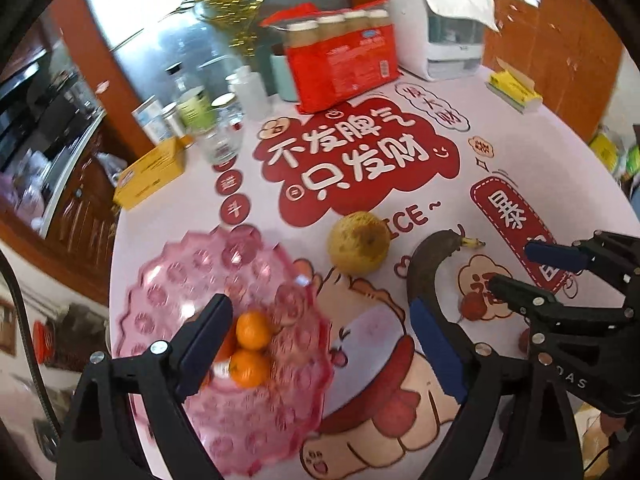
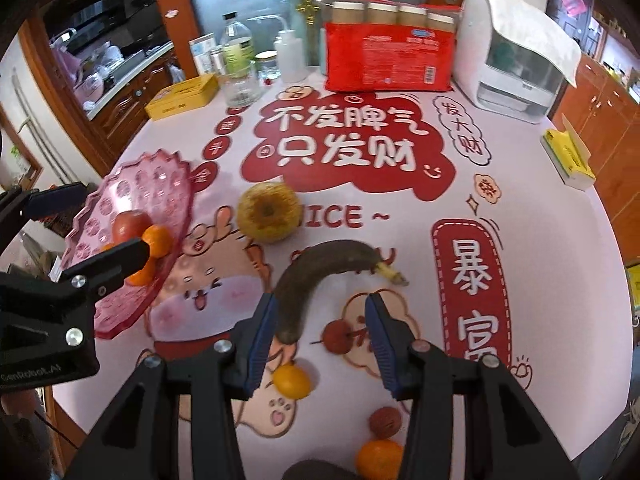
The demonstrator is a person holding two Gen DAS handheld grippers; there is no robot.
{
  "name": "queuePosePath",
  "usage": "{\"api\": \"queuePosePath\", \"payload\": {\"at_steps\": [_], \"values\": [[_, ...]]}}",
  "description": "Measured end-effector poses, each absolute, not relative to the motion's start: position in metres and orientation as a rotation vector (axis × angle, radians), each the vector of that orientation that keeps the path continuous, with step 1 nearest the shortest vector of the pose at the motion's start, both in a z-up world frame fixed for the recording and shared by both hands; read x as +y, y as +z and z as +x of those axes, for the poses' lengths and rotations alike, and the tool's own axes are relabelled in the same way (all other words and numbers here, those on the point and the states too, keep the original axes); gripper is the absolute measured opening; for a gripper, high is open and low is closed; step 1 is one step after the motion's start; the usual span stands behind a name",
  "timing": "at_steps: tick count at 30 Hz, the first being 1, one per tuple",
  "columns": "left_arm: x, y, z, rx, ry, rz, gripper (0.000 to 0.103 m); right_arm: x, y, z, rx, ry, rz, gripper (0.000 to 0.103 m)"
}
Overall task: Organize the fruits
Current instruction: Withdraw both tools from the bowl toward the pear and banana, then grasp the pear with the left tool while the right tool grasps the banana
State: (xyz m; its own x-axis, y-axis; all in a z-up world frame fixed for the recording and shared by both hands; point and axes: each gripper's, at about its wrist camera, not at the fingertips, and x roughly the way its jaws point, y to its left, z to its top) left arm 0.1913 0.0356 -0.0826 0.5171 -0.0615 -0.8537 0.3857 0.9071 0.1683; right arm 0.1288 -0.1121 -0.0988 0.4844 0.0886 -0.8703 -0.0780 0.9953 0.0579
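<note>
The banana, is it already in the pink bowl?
No, the banana lies on the table, apart from the pink bowl.

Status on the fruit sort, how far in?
Partly done. Done: the pink scalloped plastic bowl holds a red apple and small orange mandarins. In hand: nothing; right gripper is open around the end of the blackened banana, left gripper open over the bowl. Left: the banana, yellow apple, two mandarins, small red fruits.

Bright daylight from the window (image 1: 132,12) at upper left; pink bowl (image 1: 224,344) motion-blurred; fisheye bends edges, corners black.
</note>
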Motion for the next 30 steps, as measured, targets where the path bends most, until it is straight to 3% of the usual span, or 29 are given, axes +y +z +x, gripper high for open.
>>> {"api": "queuePosePath", "payload": {"at_steps": [15,30], "values": [[-0.006,-0.166,0.289,1.189,-0.381,0.484,0.09,-0.14,-0.161,0.192,1.174,0.028,0.176,0.046],[-0.022,-0.21,0.316,1.289,-0.415,0.429,0.084,-0.147,-0.19,0.211,1.224,0.05,0.273,0.046]]}}
